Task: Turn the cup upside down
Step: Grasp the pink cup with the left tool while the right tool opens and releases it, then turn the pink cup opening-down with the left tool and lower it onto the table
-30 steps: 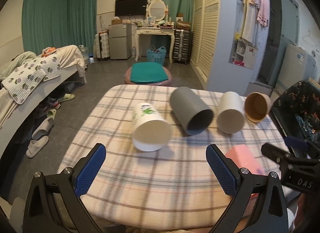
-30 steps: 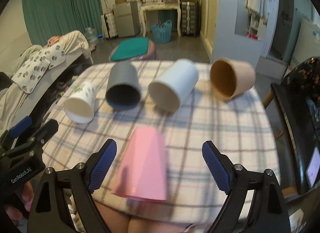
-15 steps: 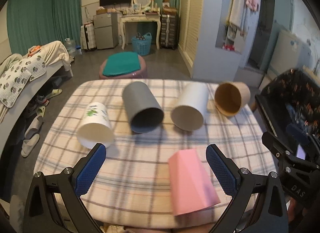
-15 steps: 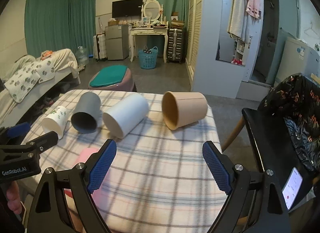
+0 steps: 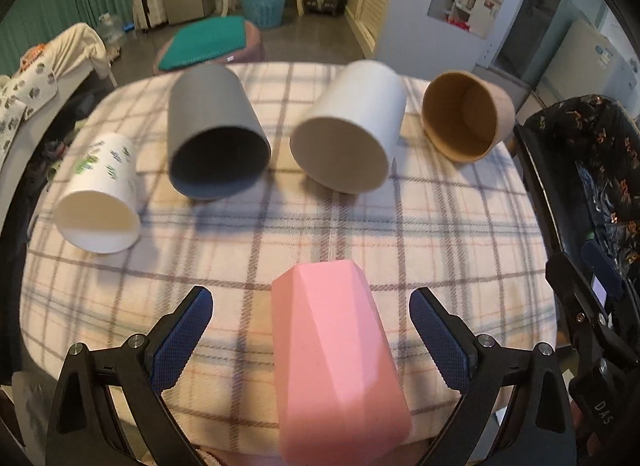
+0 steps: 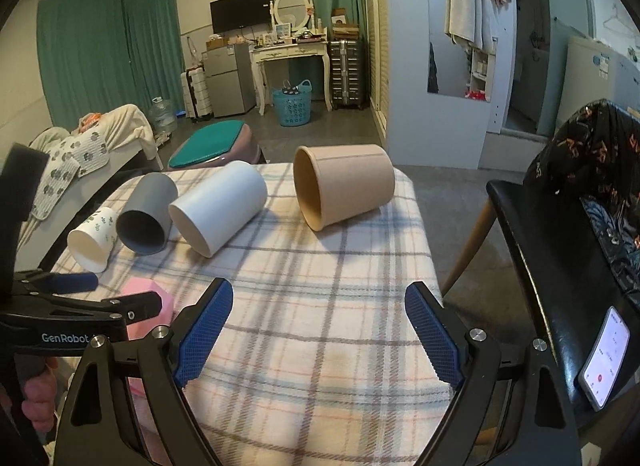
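Five cups lie on their sides on a plaid tablecloth (image 5: 440, 234). A pink faceted cup (image 5: 336, 362) lies nearest, base towards the far side, between the open fingers of my left gripper (image 5: 310, 330), untouched. Behind it lie a white leaf-print cup (image 5: 100, 201), a grey cup (image 5: 212, 129), a white cup (image 5: 352, 125) and a tan cup (image 5: 468, 113), mouths facing me. My right gripper (image 6: 318, 330) is open and empty over the cloth's near right part, short of the tan cup (image 6: 344, 189). The pink cup (image 6: 148, 314) shows partly behind the left gripper (image 6: 76, 298).
A black chair (image 6: 560, 266) with a patterned cover stands right of the table, with a lit phone (image 6: 604, 362) on its seat. A bed (image 6: 80, 153), a stool with a green cushion (image 6: 212, 145) and a blue basket (image 6: 292, 101) stand beyond the table.
My left gripper swung right and came in lower, so the pink cup now lies between its fingers. My right gripper moved right and levelled, away from the pink cup, facing the tan cup.
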`<move>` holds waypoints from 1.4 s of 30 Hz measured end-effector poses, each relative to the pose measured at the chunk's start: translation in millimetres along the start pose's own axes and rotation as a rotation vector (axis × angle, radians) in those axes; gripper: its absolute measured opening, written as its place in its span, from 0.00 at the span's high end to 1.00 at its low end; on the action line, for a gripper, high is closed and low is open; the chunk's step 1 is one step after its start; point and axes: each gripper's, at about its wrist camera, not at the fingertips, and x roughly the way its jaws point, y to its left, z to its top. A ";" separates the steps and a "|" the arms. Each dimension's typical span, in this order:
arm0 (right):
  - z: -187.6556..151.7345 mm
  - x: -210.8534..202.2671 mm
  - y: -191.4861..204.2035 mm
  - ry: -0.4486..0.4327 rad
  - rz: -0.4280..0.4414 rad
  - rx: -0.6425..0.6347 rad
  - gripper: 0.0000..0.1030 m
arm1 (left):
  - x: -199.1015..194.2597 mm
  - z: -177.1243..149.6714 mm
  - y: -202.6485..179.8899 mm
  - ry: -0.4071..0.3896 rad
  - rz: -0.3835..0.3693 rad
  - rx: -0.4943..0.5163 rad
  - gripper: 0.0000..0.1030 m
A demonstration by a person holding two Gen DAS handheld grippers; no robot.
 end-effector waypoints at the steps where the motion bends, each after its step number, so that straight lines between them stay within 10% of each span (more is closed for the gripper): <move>1: -1.1 2.9 -1.4 0.006 0.003 0.005 0.14 | 3.5 2.3 -0.7 0.007 0.004 0.007 0.10; 7: -5.7 14.1 -2.7 0.037 0.013 0.012 0.14 | 19.4 7.1 0.3 0.112 -0.049 0.005 0.41; 12: -6.0 14.5 -2.7 0.038 0.013 0.019 0.14 | 12.9 2.9 -3.1 0.114 -0.075 0.036 0.43; 28: -5.9 -4.0 14.4 -0.002 0.020 0.013 0.14 | -92.6 6.4 4.7 -0.315 -0.014 0.087 0.44; 42: -7.8 3.9 33.1 0.000 0.005 -0.018 0.15 | -46.3 3.2 18.9 -0.469 0.069 0.066 0.44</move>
